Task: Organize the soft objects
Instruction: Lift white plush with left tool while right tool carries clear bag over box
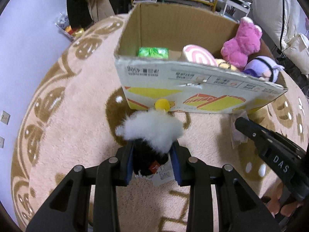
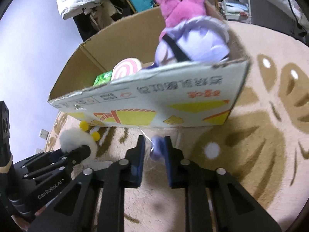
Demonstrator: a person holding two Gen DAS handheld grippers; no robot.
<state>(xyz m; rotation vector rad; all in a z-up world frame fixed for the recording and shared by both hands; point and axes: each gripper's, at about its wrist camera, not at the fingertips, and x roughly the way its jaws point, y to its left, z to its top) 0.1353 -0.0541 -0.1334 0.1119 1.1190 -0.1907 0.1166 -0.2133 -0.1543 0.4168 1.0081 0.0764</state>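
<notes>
Cardboard box (image 1: 193, 94) already holds several plushies; our left gripper (image 1: 152, 154) clamps a fluffy toy (image 1: 152, 133), right gripper (image 2: 153, 152) pinches a bagged purple one (image 2: 156, 148), both still outside.

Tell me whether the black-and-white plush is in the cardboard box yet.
Not yet. The black-and-white plush is clamped in the left gripper, outside the cardboard box, in front of its printed wall above the rug.
</notes>
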